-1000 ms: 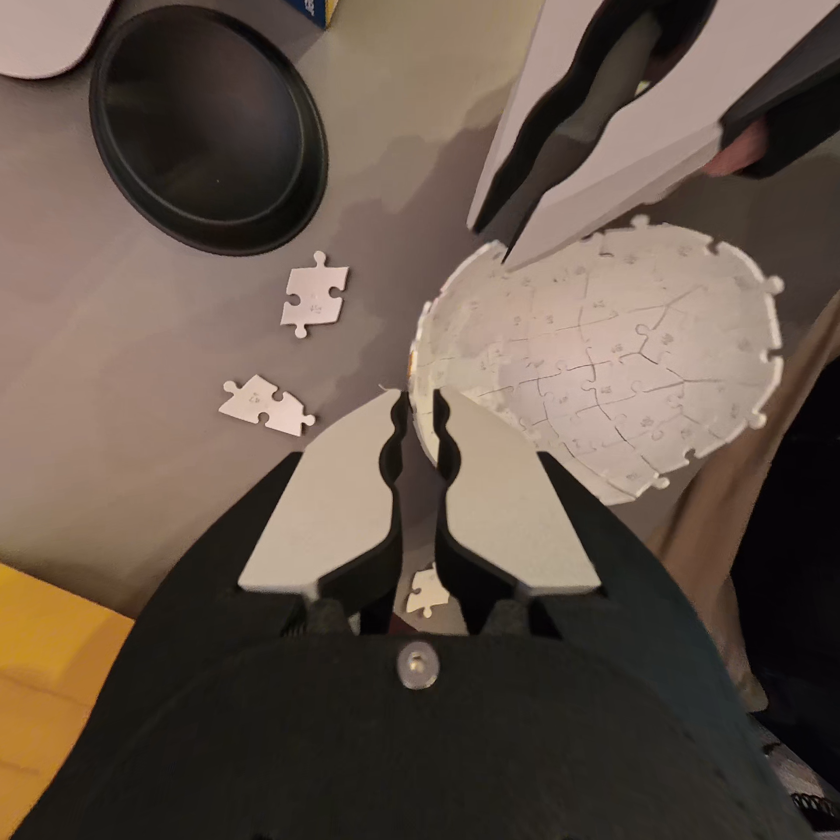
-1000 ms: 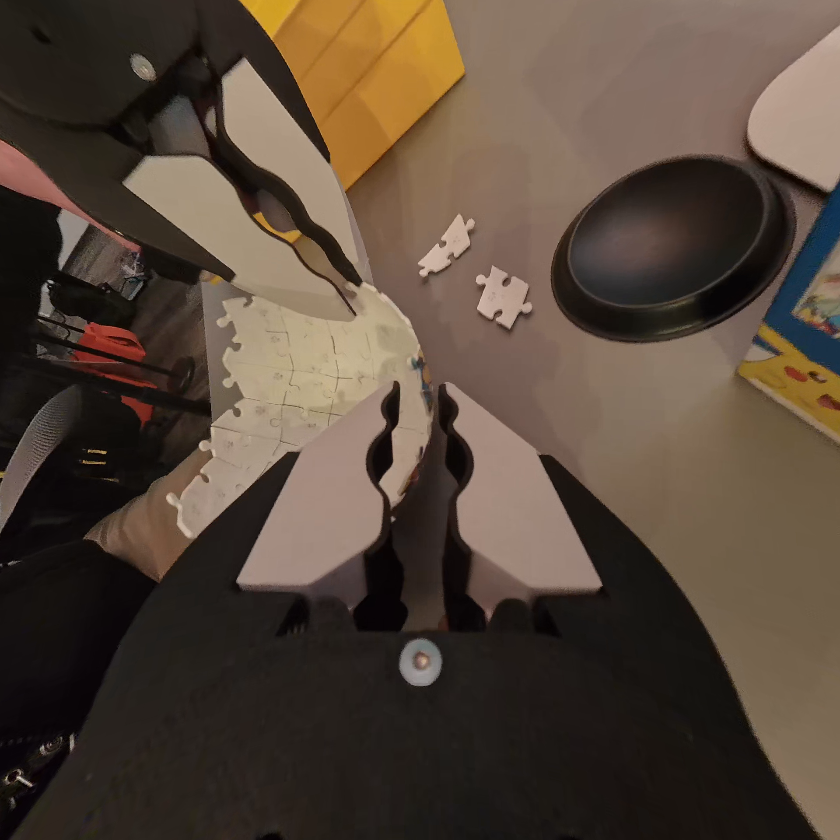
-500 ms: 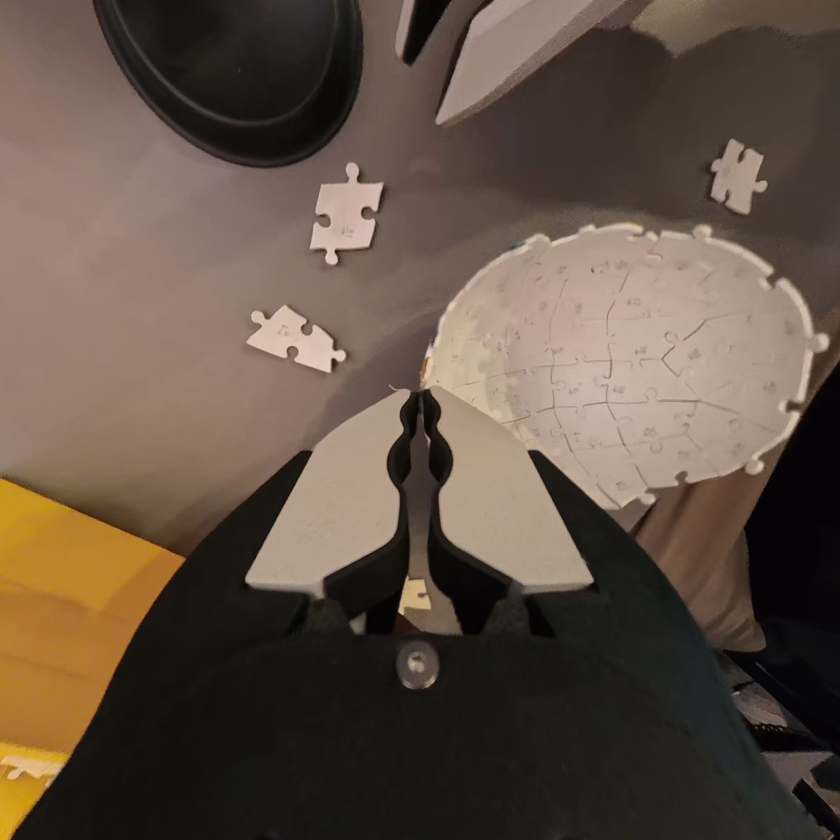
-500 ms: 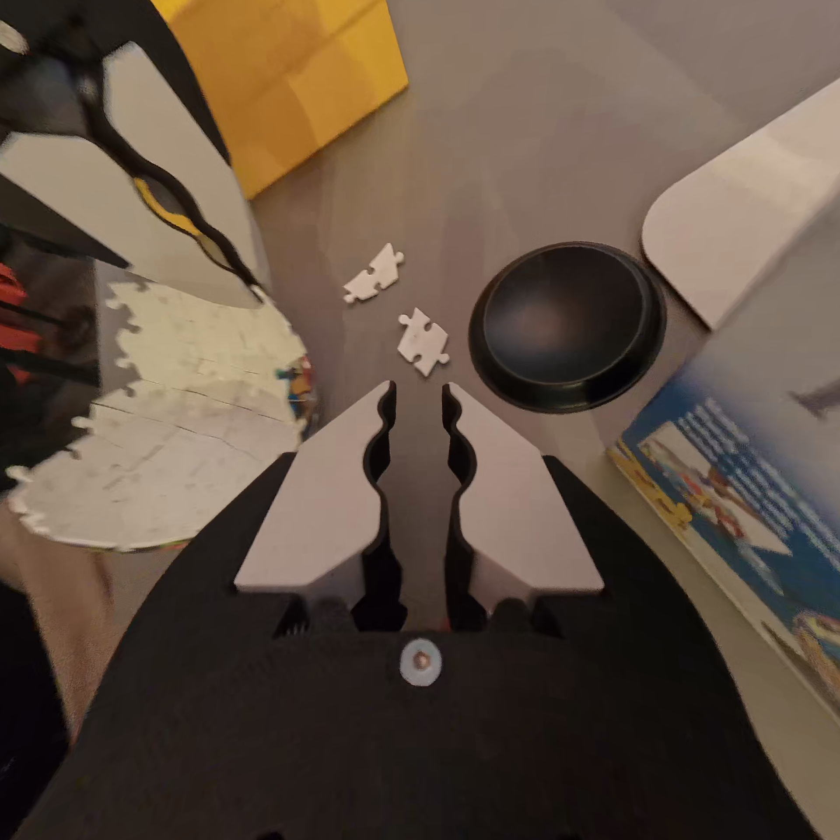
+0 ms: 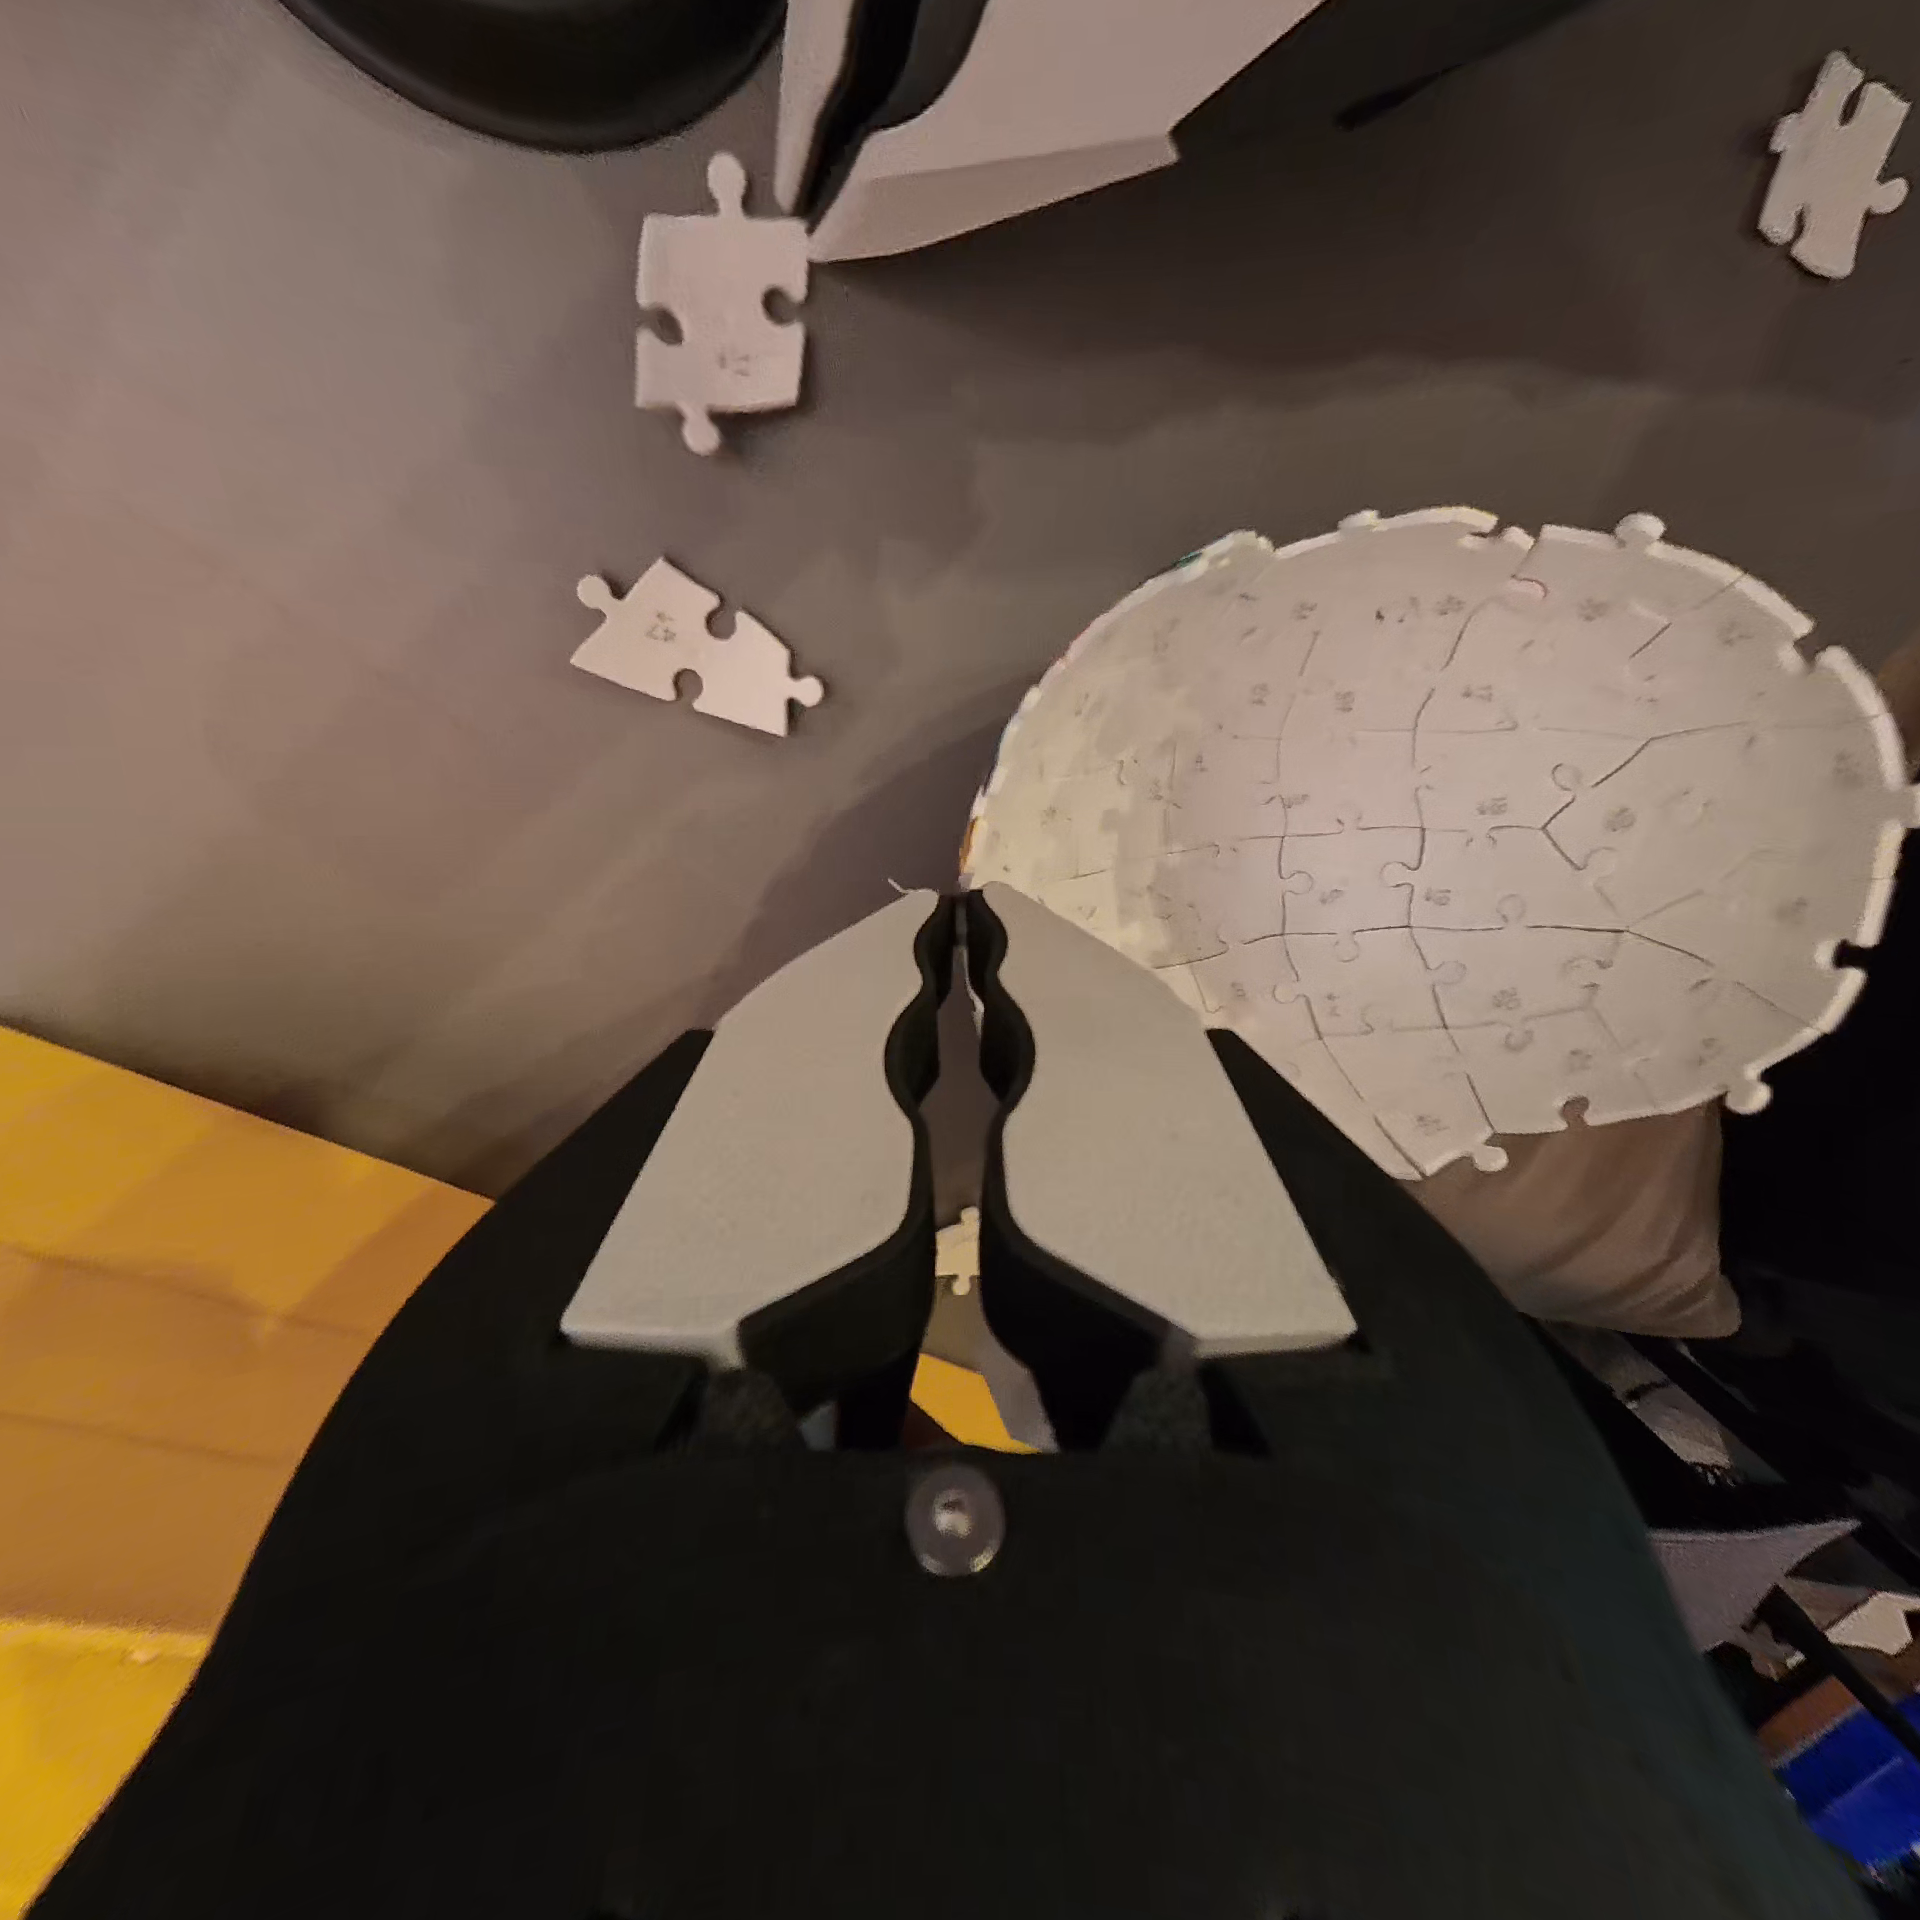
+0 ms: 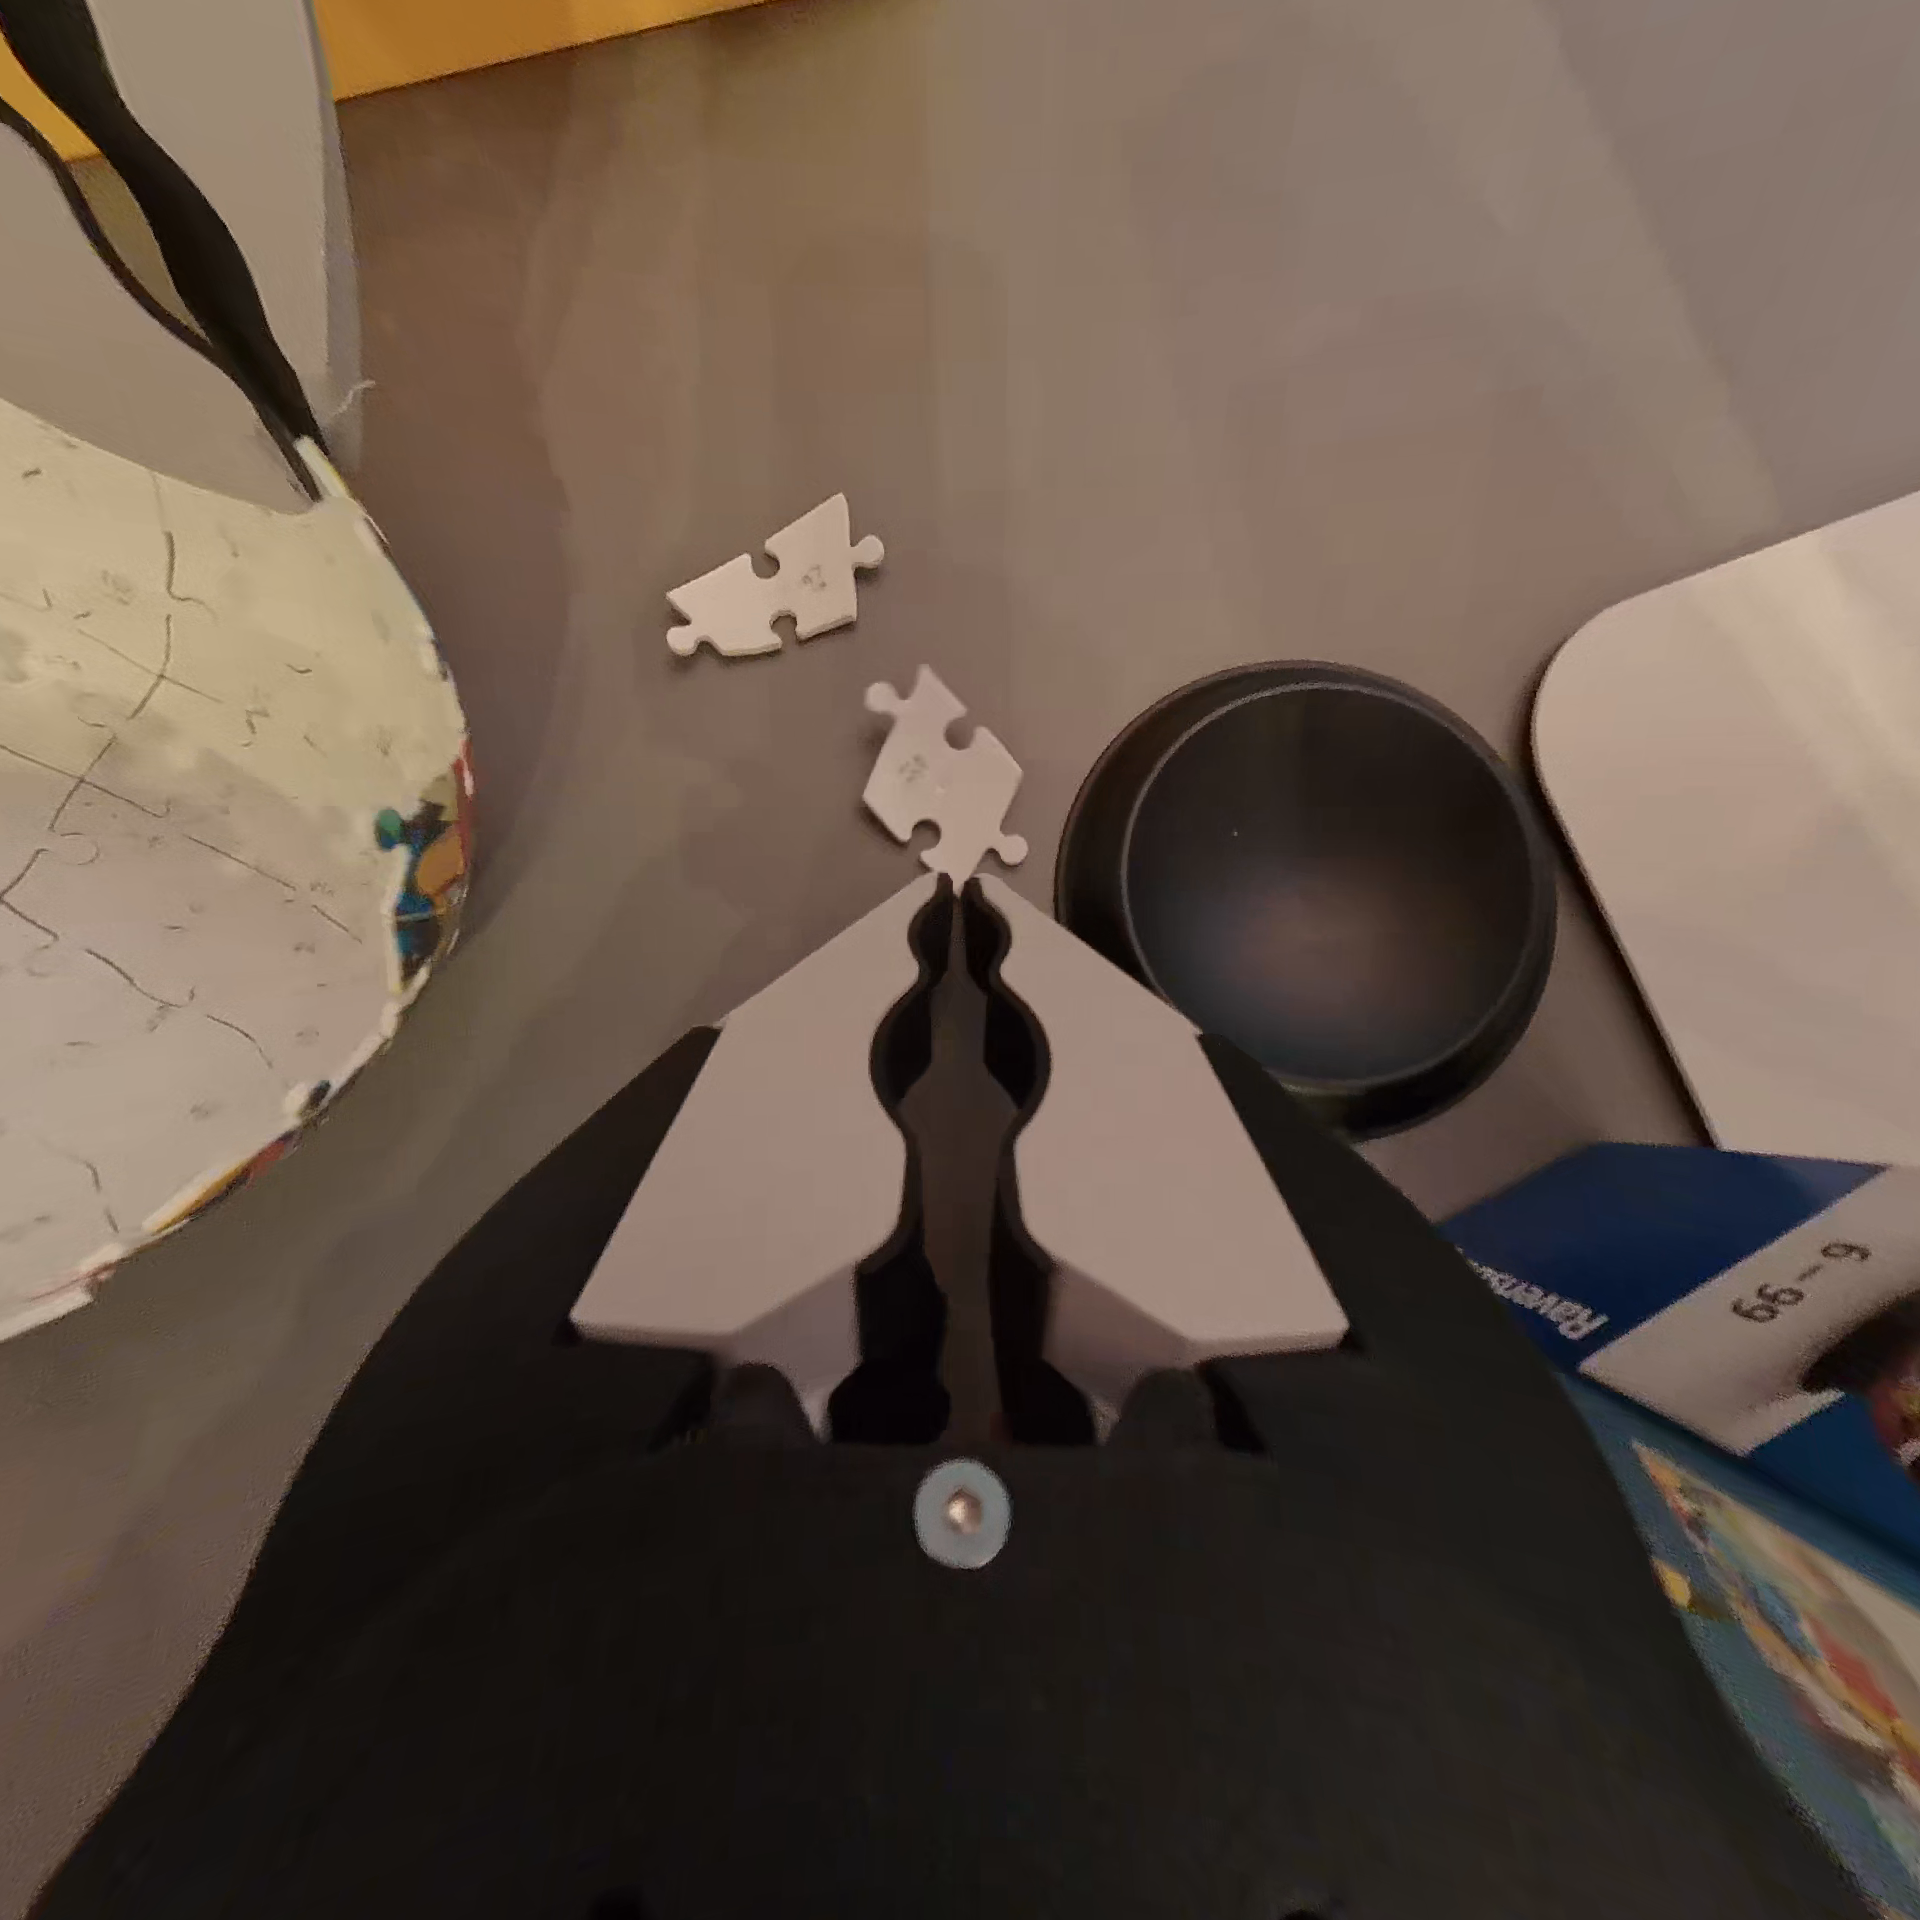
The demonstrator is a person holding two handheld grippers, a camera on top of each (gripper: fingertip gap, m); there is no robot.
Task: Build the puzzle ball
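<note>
The half-built puzzle ball [image 5: 1455,831] is an open white shell with its printed outside showing in the right wrist view [image 6: 208,779]. My left gripper [image 5: 961,914] is shut on the shell's rim and holds it over the table edge; it also shows in the right wrist view [image 6: 301,447]. My right gripper [image 6: 958,883] is shut on the near corner of a single loose puzzle piece [image 6: 940,779] lying on the grey table; that piece [image 5: 722,322] and the right gripper [image 5: 805,208] also show in the left wrist view. A joined pair of pieces [image 6: 779,597] lies just beyond.
A black round stand [image 6: 1309,914] sits right beside my right gripper. A white board [image 6: 1766,779] and a blue puzzle box [image 6: 1714,1351] lie to the right. A yellow box [image 5: 208,1299] sits at the left. Another loose piece [image 5: 1829,166] lies past the shell. Some 11 cm of space lies between my two pairs of fingers.
My right gripper left the shell's rim, moved over to the loose single piece and closed on its corner. My left gripper closed on the shell's rim and keeps holding it.
</note>
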